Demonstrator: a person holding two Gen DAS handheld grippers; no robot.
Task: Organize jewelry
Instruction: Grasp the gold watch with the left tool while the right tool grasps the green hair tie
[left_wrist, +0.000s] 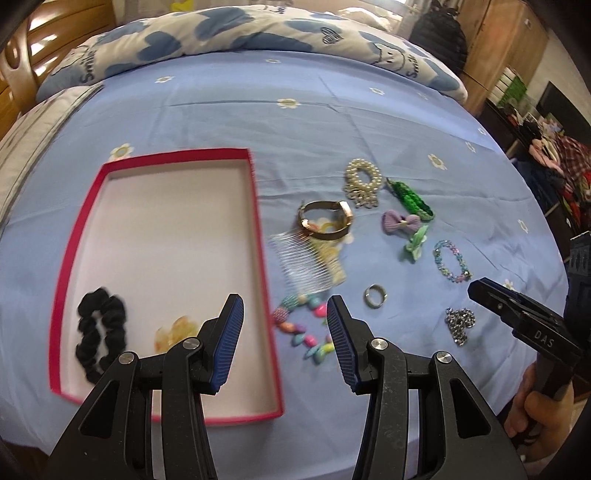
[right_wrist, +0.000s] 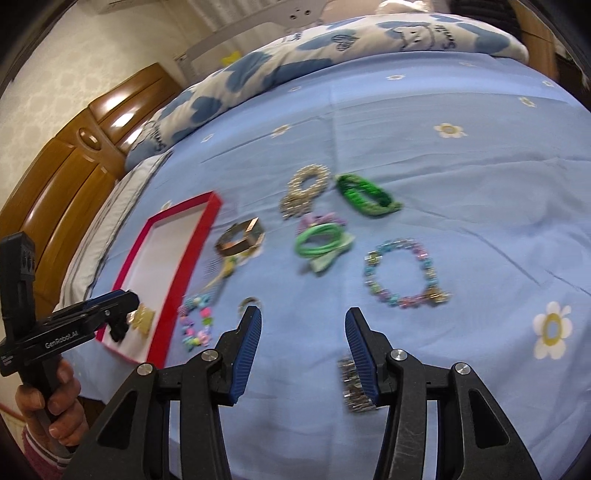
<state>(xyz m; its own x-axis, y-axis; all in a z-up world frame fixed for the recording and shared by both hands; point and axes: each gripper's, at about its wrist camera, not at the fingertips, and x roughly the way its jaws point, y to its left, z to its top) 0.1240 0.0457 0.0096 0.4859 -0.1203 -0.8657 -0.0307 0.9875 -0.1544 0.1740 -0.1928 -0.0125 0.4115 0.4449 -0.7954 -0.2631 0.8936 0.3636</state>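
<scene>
A red-rimmed box (left_wrist: 79, 225) lies on the blue bedsheet and holds a black scrunchie (left_wrist: 100, 334) and a yellow clip (left_wrist: 173, 332). My left gripper (left_wrist: 285, 312) is open and empty over the box's right edge, just above a colourful bead bracelet (left_wrist: 303, 332). To its right lie a clear comb (left_wrist: 304, 264), gold bangle (left_wrist: 325, 219), pearl scrunchie (left_wrist: 362, 181), silver ring (left_wrist: 375, 295) and rhinestone clip (left_wrist: 458, 323). My right gripper (right_wrist: 303, 325) is open and empty above the sheet; the rhinestone clip (right_wrist: 351, 384) lies beside its right finger. A pastel bracelet (right_wrist: 402, 271) lies ahead.
A green braided band (right_wrist: 367, 194), green hair ties (right_wrist: 319, 240) and a purple bow (left_wrist: 400, 221) lie on the sheet. A folded duvet (left_wrist: 240, 40) lies at the far end. A wooden headboard (right_wrist: 74, 177) stands left; clutter and furniture stand right (left_wrist: 554, 158).
</scene>
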